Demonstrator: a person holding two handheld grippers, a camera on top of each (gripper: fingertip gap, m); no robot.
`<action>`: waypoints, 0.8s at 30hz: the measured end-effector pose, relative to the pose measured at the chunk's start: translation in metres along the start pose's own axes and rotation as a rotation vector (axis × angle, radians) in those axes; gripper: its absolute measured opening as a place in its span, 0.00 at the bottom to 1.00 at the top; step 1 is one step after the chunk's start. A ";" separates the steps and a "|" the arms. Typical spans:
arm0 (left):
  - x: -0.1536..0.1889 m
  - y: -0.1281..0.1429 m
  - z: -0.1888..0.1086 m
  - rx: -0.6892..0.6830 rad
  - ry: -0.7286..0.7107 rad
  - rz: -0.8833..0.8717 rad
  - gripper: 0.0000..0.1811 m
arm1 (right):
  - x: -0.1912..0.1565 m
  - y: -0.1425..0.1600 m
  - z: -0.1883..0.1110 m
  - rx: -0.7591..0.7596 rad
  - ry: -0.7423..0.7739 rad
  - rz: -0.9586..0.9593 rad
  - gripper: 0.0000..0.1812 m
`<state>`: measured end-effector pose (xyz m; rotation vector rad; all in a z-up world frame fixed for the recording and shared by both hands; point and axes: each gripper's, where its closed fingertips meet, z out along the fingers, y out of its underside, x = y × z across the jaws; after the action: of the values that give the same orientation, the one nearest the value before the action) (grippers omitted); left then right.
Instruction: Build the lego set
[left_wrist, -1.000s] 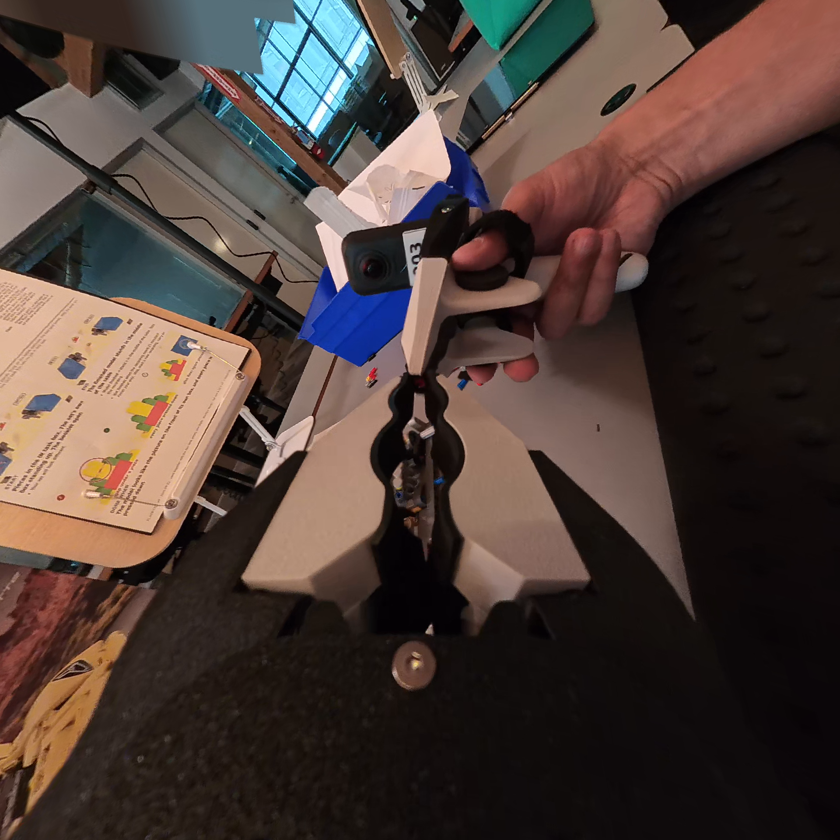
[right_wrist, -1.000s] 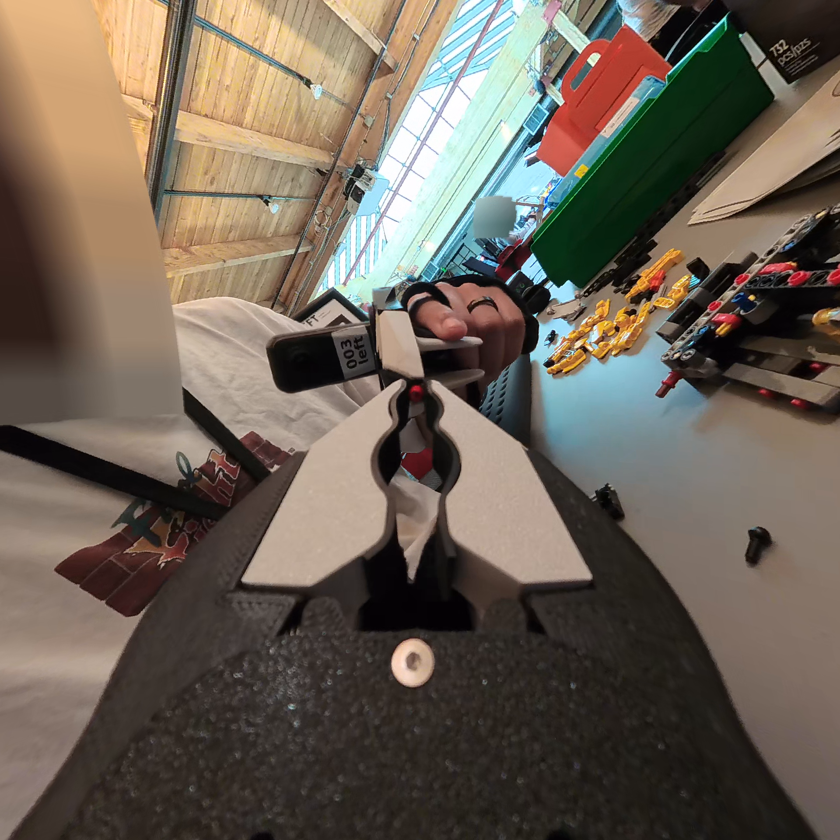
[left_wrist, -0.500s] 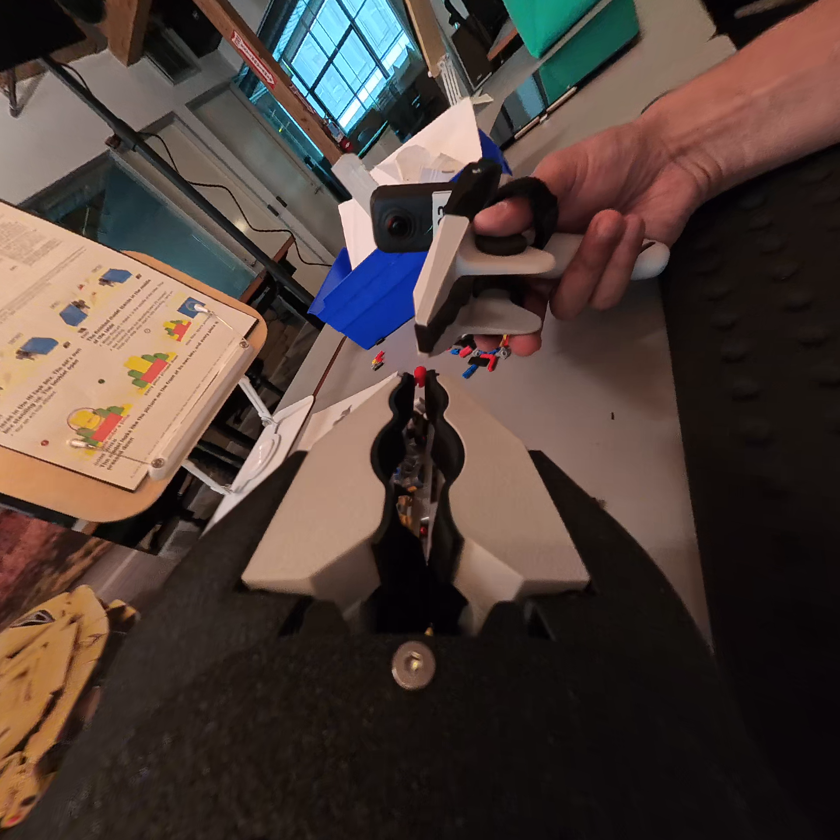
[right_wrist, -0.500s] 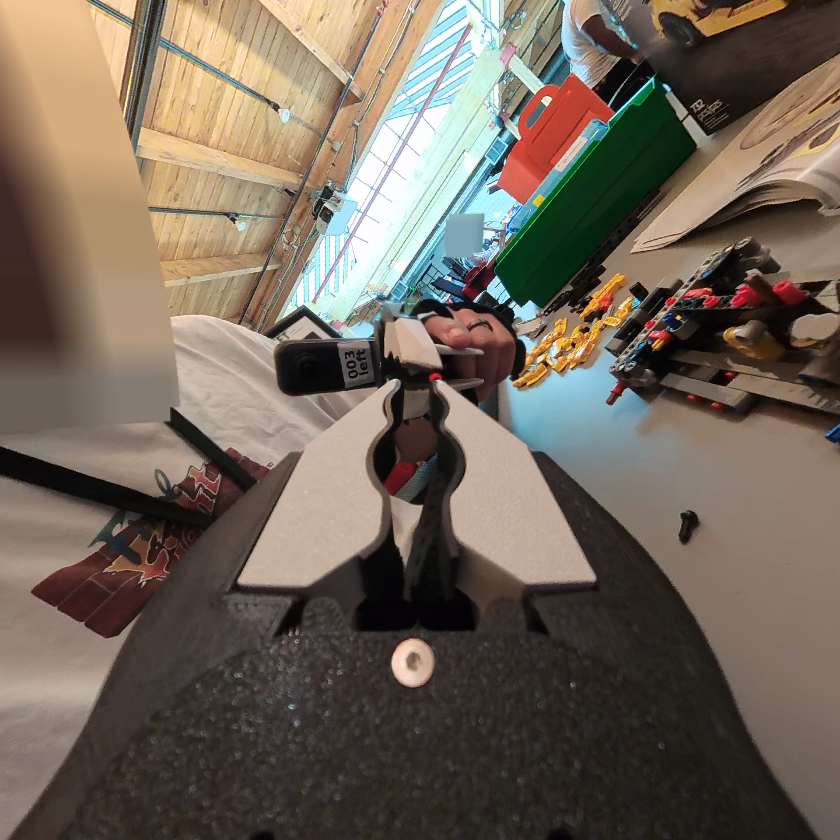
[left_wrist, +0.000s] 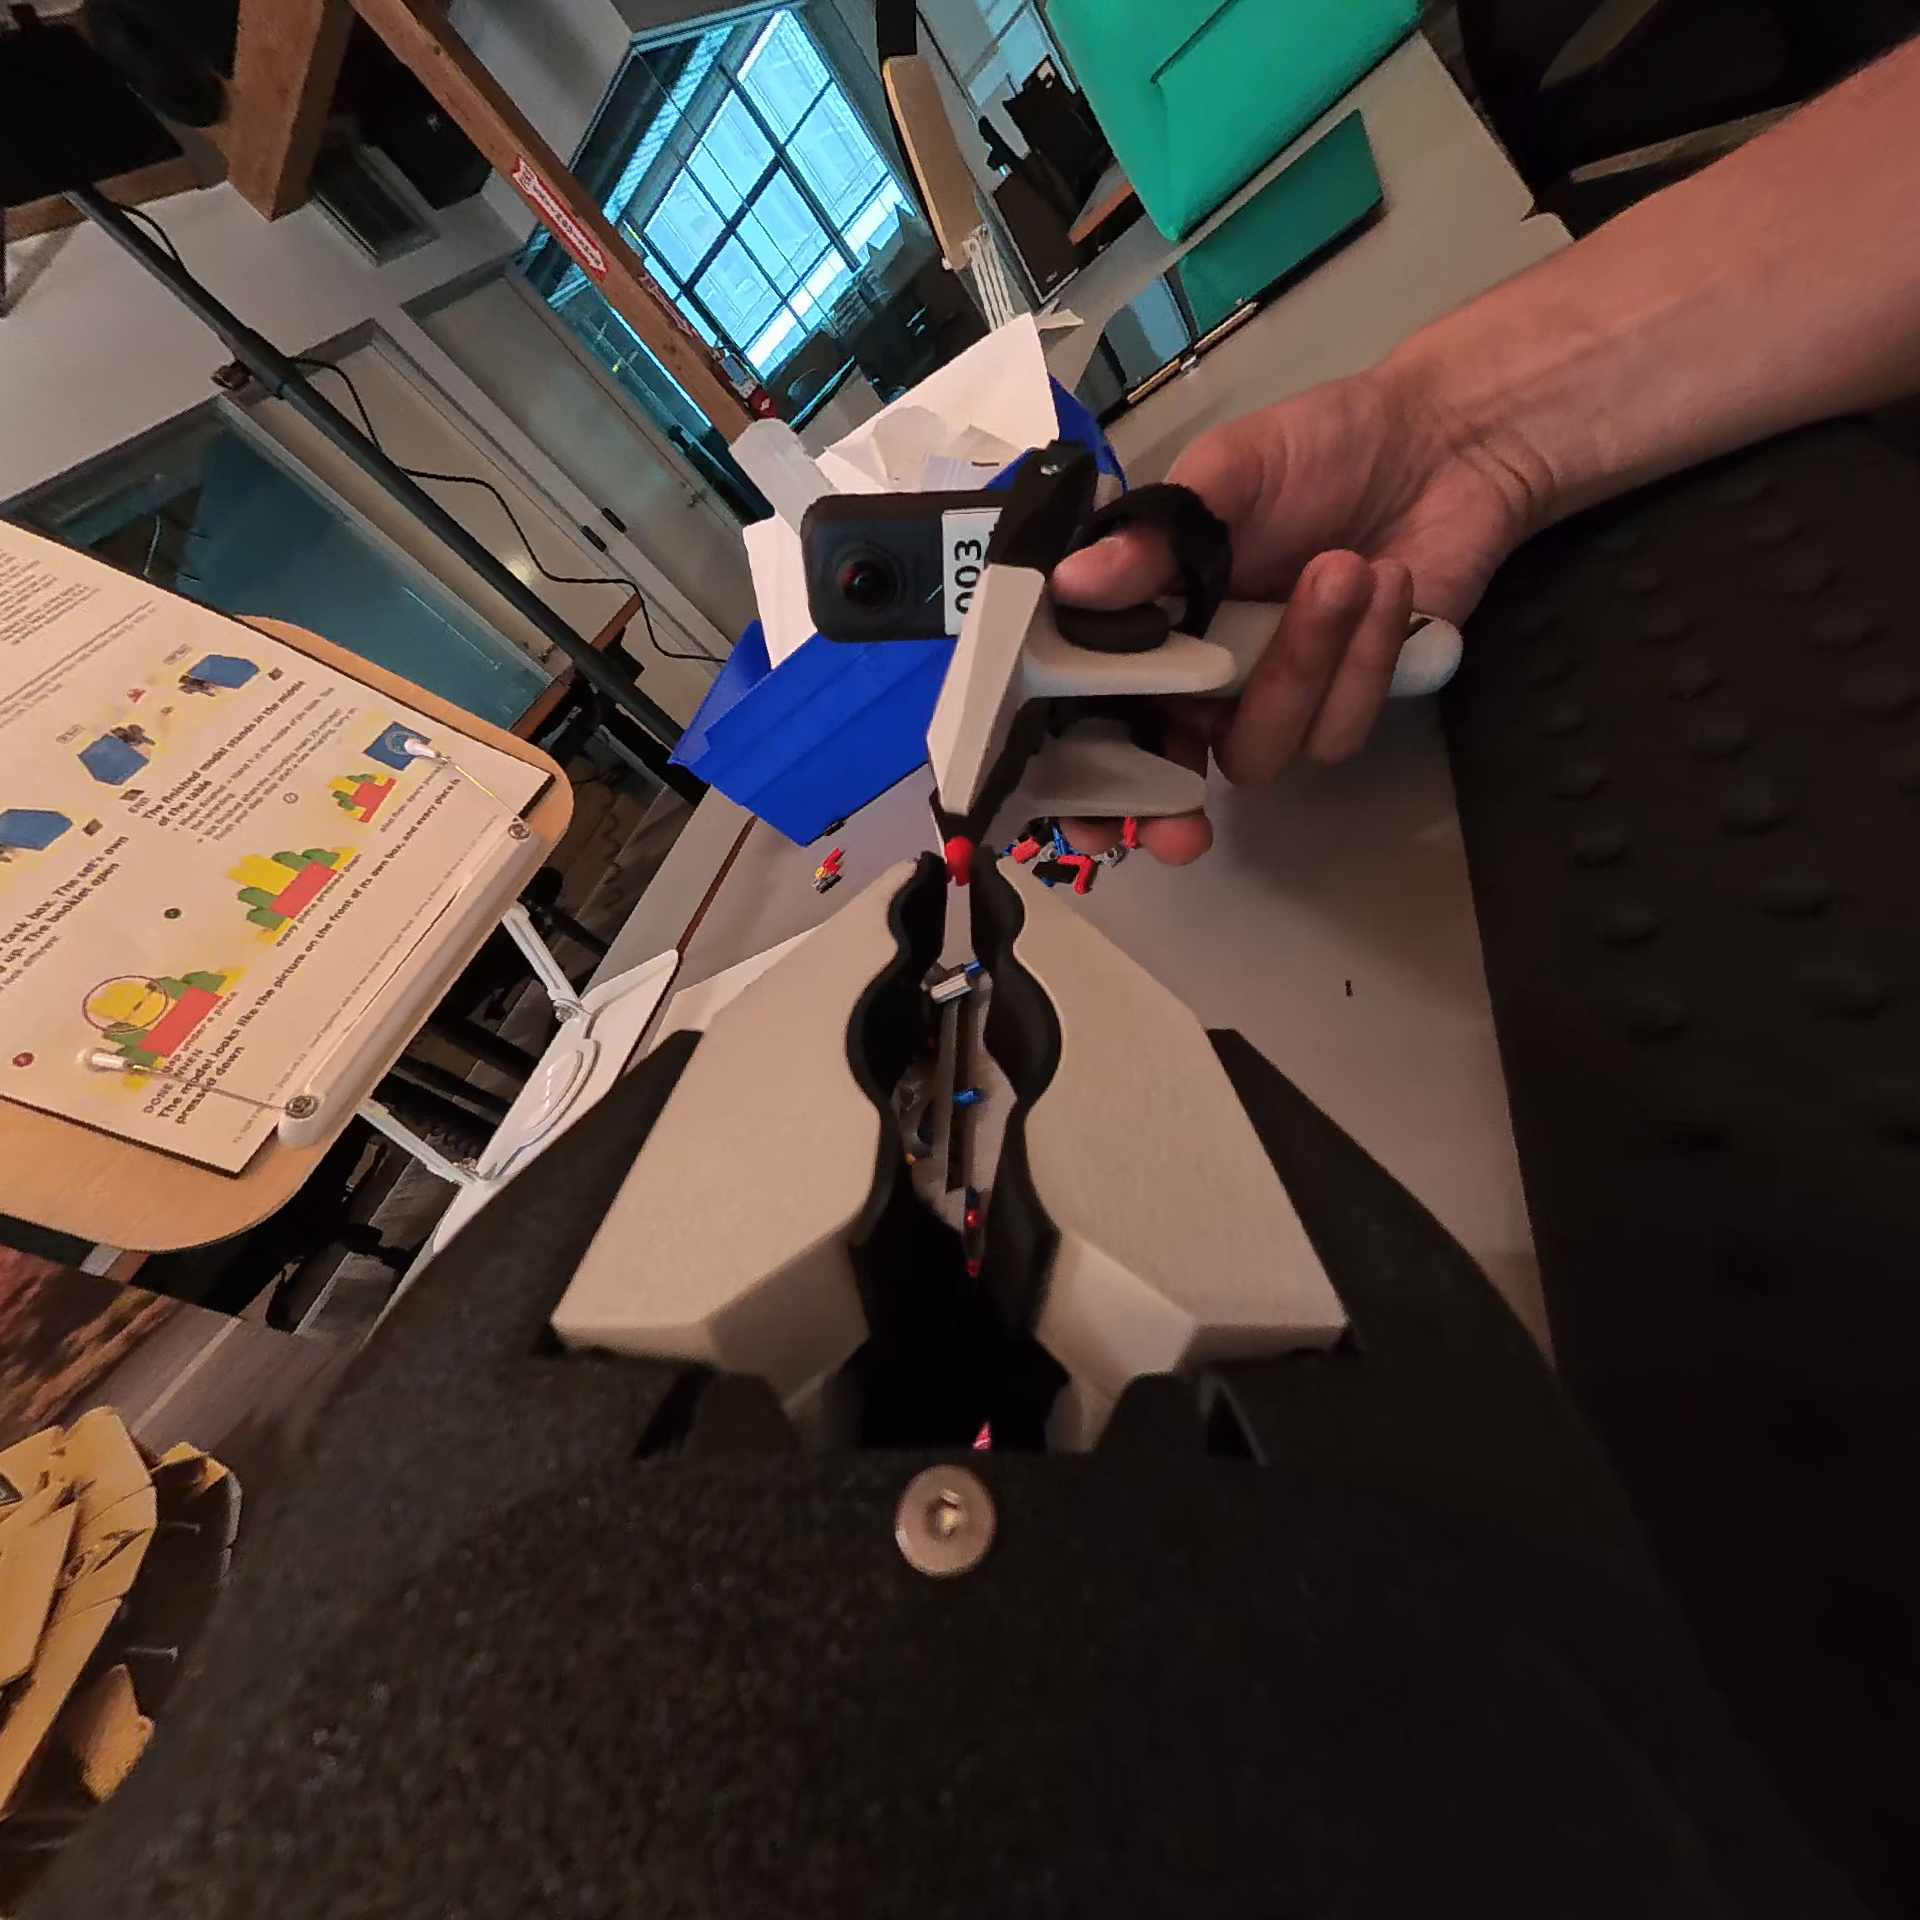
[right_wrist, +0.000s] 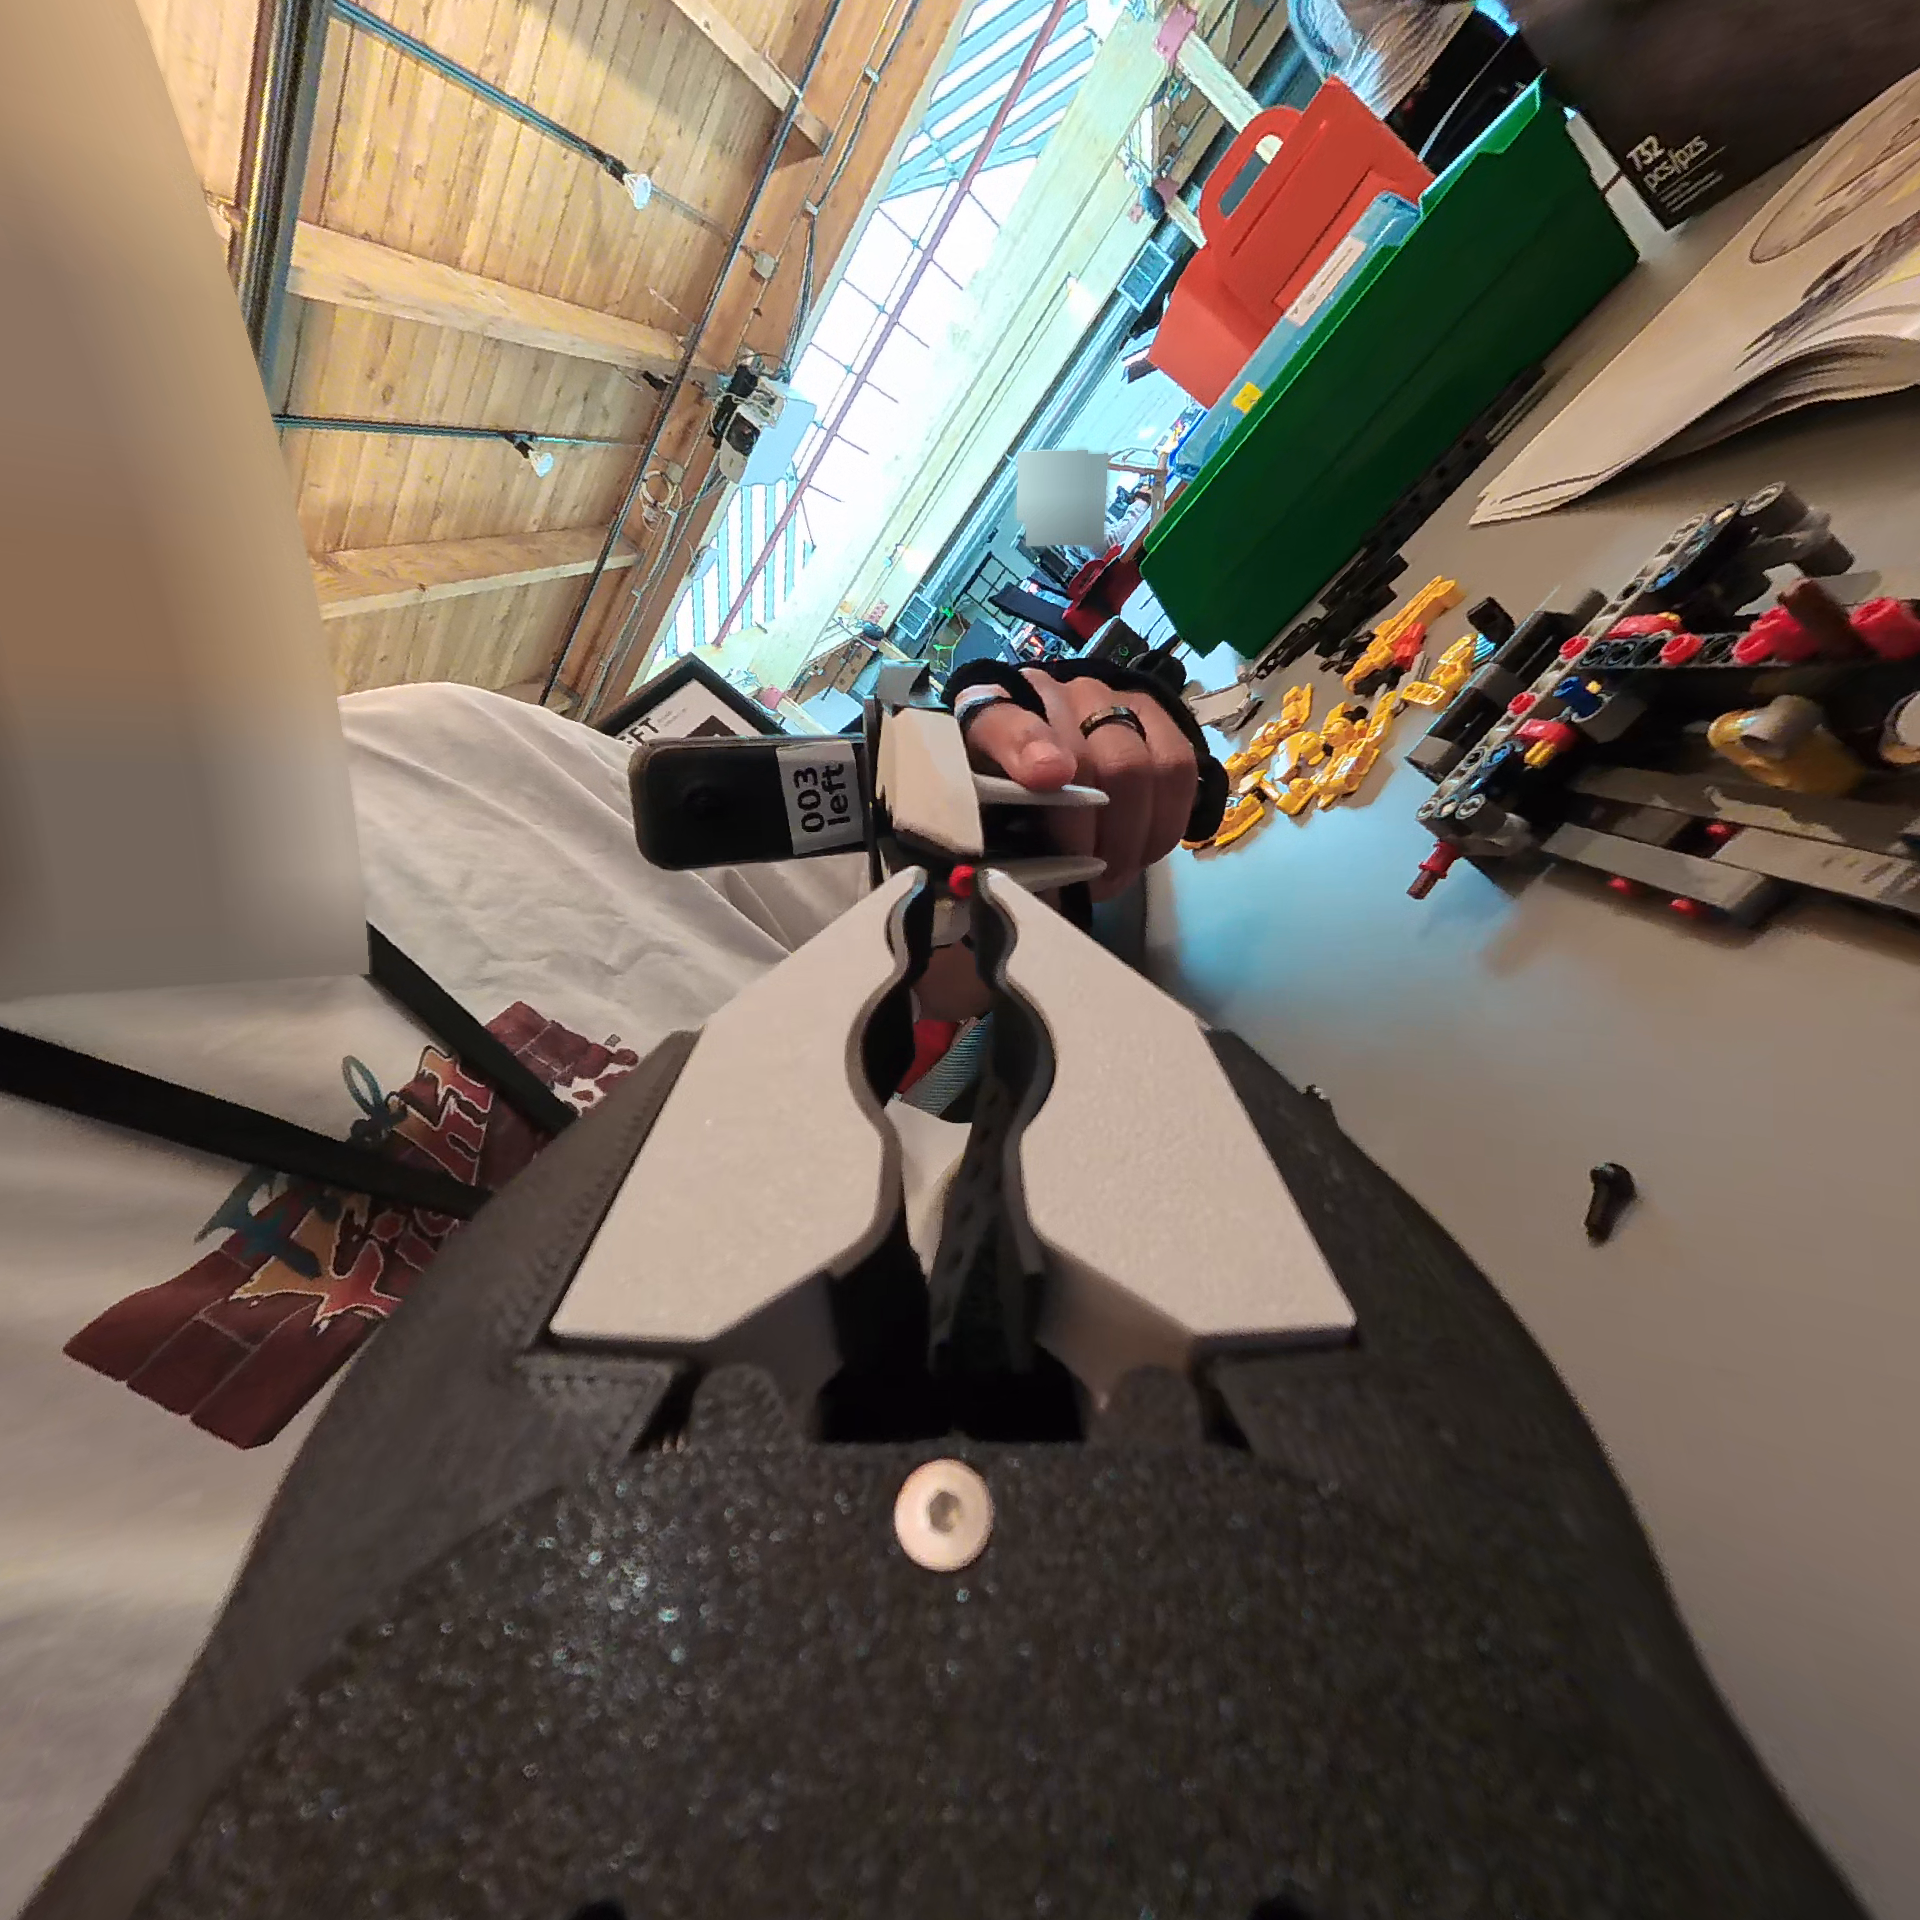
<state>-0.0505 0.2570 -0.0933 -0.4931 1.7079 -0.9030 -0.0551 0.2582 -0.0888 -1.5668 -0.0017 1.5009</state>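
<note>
Left wrist view: left gripper (left_wrist: 954, 868) nearly closed, pinching a small red peg (left_wrist: 958, 858) at its tips; right gripper (left_wrist: 961, 805) meets it tip-to-tip, likely a handoff. Right wrist view: right gripper (right_wrist: 961, 881) narrow on the same peg (right_wrist: 963, 879); half-built model (right_wrist: 1704, 727) sits well apart on the table (right_wrist: 1455, 1091).

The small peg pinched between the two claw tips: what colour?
Red peg, clearest in the left wrist view.

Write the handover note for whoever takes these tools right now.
Left tool: shut on a small red pin at its tips, above the table.
Right tool: nearly closed, tip to tip with it; whether it also grips the pin is unclear.
Parts: partly built model, yellow pieces and a loose black pin lie on the table.
Done: model partly assembled.
To do: fit the red pin; yellow pieces not yet attached.
</note>
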 end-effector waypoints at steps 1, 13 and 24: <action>0.000 0.000 0.000 0.002 -0.002 0.002 0.01 | 0.001 0.001 0.000 -0.004 0.008 -0.001 0.03; 0.003 -0.001 0.001 -0.004 0.009 0.017 0.02 | 0.002 0.004 0.001 -0.022 0.014 -0.007 0.02; 0.006 0.001 0.001 -0.011 0.021 0.028 0.02 | 0.003 0.007 0.002 -0.041 0.024 -0.010 0.02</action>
<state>-0.0509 0.2530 -0.0974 -0.4673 1.7357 -0.8820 -0.0597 0.2570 -0.0948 -1.6153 -0.0265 1.4823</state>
